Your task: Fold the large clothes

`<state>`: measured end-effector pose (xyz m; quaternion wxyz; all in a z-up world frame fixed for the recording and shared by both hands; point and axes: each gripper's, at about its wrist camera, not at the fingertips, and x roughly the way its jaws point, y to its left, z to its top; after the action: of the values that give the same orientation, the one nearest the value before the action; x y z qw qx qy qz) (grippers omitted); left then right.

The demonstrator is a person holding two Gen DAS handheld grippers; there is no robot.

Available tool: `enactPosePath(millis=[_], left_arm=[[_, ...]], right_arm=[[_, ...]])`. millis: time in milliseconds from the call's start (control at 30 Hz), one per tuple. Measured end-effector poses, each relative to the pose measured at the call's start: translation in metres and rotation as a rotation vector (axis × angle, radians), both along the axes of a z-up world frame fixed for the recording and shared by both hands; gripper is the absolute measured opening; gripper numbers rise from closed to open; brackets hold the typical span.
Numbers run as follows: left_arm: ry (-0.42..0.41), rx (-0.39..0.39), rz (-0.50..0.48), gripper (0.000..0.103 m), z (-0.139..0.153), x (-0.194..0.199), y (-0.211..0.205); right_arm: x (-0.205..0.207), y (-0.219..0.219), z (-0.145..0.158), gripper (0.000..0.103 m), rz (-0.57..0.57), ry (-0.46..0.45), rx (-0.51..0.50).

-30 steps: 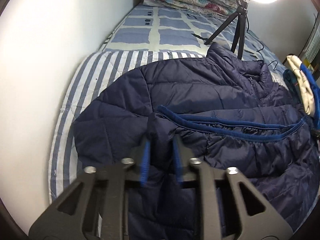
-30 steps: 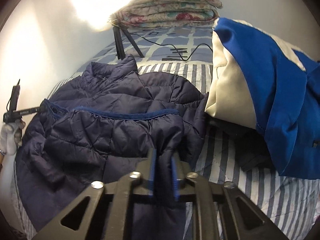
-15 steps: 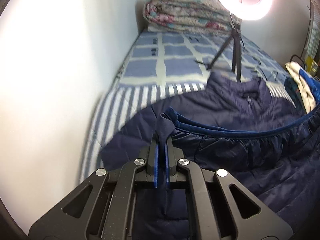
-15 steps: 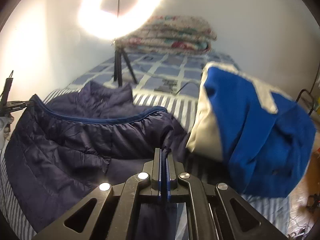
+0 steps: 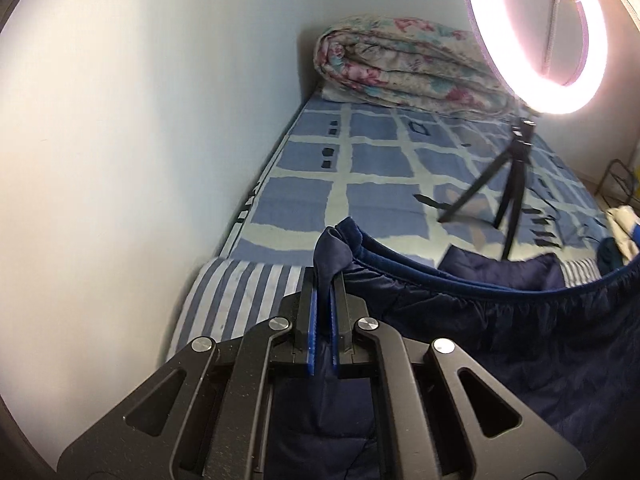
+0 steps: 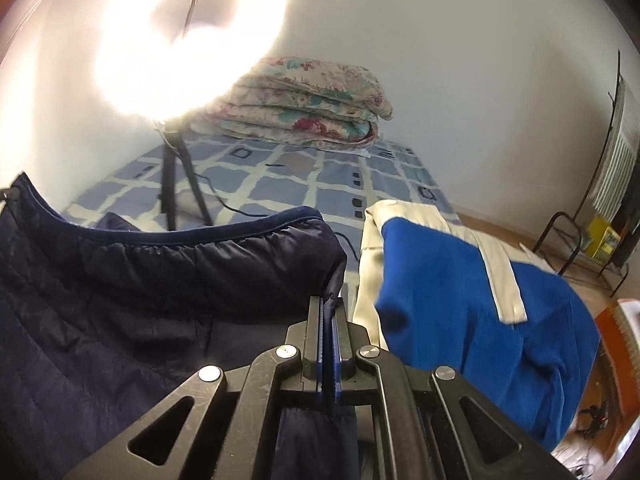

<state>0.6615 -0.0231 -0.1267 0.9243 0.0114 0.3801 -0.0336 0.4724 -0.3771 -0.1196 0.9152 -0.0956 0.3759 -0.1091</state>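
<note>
A large navy quilted puffer jacket point(image 5: 500, 320) point(image 6: 120, 300) with a blue-trimmed hem hangs lifted above the bed, its hem stretched between the two grippers. My left gripper point(image 5: 324, 280) is shut on the hem's left corner, the fabric pinched between its blue pads. In the right wrist view my right gripper point(image 6: 329, 304) is shut on the hem's right corner. The hem sags in a curve between them. The jacket's collar end point(image 5: 496, 264) still rests on the striped sheet point(image 5: 240, 292).
A ring light point(image 5: 536, 36) on a black tripod point(image 5: 508, 184) stands on the checked bedspread point(image 5: 360, 168) beyond the jacket, its cable trailing. A folded floral quilt point(image 6: 304, 104) lies at the bed's head. A blue-and-cream garment point(image 6: 460, 300) lies right of the jacket. A wall point(image 5: 140, 140) runs along the left.
Both grippers closed on the jacket's hem corners, then rose and moved toward the bed's head, lifting the hem off the bed and pulling it taut between them.
</note>
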Motion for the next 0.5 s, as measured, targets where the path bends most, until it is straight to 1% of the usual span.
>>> enactPosePath(millis=[133, 233, 367, 500], left_arm=[[0.004, 0.035, 0.021, 0.003, -0.021, 0.022, -0.015], [0.019, 0.059, 0.041, 0.003, -0.043, 0.035, -0.023], [0.033, 0.106, 0.045, 0.003, -0.068, 0.044, -0.031], [0.062, 0.111, 0.055, 0.003, -0.092, 0.051, -0.032]], right_arm=[[0.022, 0.008, -0.023, 0.0, -0.007, 0.033, -0.098], [0.034, 0.014, -0.045, 0.0, -0.001, 0.065, -0.178], [0.042, 0.013, -0.075, 0.0, -0.002, 0.109, -0.228], [0.043, 0.004, -0.097, 0.0, -0.013, 0.147, -0.206]])
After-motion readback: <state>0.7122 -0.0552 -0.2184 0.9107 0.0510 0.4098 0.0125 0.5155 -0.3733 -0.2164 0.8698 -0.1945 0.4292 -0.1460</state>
